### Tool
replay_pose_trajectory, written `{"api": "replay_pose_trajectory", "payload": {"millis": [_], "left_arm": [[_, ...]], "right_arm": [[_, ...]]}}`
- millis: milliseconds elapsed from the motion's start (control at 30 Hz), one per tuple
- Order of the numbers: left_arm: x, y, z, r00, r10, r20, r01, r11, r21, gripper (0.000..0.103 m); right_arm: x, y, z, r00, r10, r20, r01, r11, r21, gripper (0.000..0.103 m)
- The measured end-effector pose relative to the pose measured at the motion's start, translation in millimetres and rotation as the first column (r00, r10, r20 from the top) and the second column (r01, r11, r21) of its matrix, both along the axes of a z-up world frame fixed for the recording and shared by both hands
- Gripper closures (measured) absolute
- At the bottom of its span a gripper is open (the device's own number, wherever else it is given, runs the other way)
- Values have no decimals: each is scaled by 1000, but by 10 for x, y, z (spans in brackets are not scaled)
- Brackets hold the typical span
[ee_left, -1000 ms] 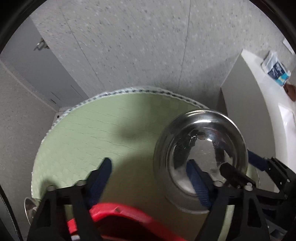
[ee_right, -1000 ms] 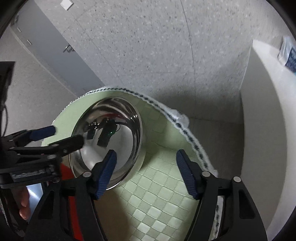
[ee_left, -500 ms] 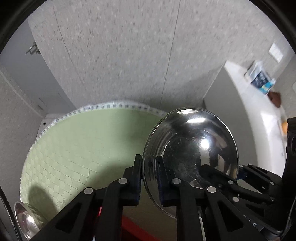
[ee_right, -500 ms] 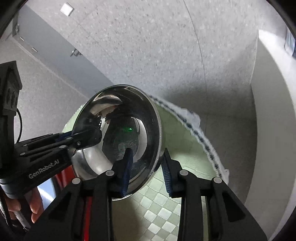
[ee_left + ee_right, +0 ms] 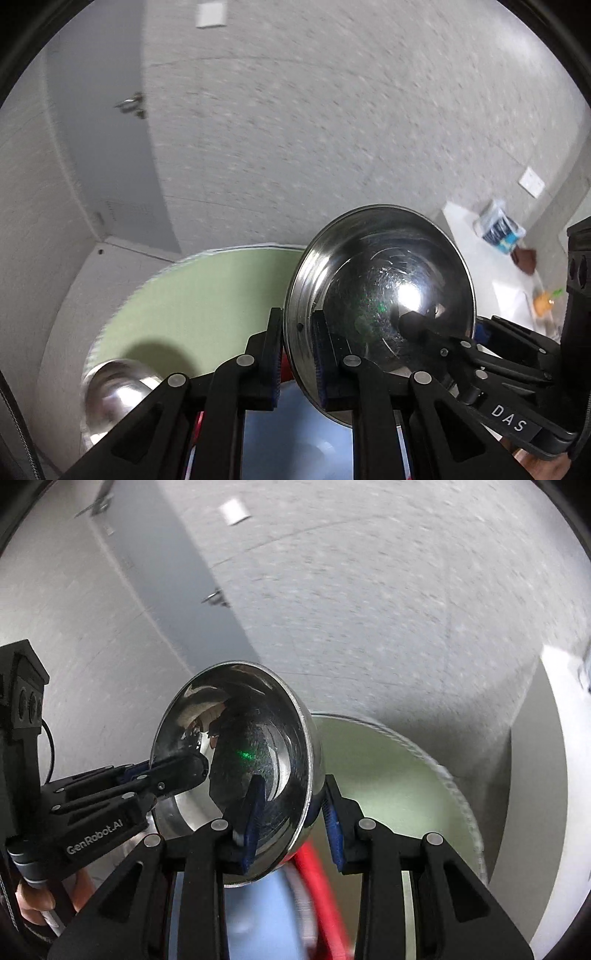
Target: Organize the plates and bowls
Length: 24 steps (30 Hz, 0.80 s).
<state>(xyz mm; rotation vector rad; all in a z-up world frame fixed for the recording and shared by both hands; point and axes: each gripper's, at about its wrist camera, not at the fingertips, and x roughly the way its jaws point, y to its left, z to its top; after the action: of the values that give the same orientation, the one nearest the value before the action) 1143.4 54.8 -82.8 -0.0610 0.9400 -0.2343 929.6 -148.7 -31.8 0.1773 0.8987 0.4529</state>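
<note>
Grey speckled walls behind; above the green mat (image 5: 207, 295), left gripper (image 5: 297, 350) and right gripper (image 5: 291, 812) clamp opposite rims of the steel bowl (image 5: 380, 295); keep it level.

The bowl (image 5: 380, 302) hung tilted above the mat (image 5: 207, 299), its rim pinched on two sides. The left gripper (image 5: 297, 354) clamped the rim's left edge, one finger outside and one inside. The right gripper (image 5: 291, 812) clamped the opposite edge the same way, reaching in from the right in the left view. Below the bowl, nearer the cameras, sat a plate (image 5: 295, 443) with a red dish (image 5: 325, 886) under or beside it; which could not be told. A second bowl (image 5: 114, 391) lay at the mat's near left edge. A counter (image 5: 480, 258) stood to the right, a packet (image 5: 498, 229) on it.
</note>
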Motion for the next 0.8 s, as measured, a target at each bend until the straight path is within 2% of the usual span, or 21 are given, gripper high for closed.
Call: {"api": "replay_pose_trajectory", "payload": {"millis": [200, 267, 300, 400, 567, 800], "left_arm": [[-543, 800, 120, 996, 92, -10, -92, 996, 3, 92], [-690, 1084, 58, 992, 123, -24, -123, 992, 2, 92], [-851, 1117, 126, 990, 136, -30, -136, 991, 4, 92], [-978, 1366, 46, 985, 167, -51, -167, 986, 8, 92], [-1035, 1669, -68, 976, 193, -99, -193, 981, 9, 92], [-799, 1904, -327, 964, 192, -181, -194, 981, 7, 92]], "right_arm": [[-202, 869, -50, 995, 102, -22, -103, 994, -32, 72], [-253, 1160, -120, 990, 134, -41, -136, 989, -52, 72], [-255, 1275, -180, 988, 148, -51, -151, 986, -65, 72], [-305, 1629, -334, 979, 184, -84, -192, 975, -108, 72], [-342, 2007, -583, 968, 217, -127, -238, 952, -193, 72], [-339, 2282, -858, 957, 233, -175, -279, 906, -318, 72]]}}
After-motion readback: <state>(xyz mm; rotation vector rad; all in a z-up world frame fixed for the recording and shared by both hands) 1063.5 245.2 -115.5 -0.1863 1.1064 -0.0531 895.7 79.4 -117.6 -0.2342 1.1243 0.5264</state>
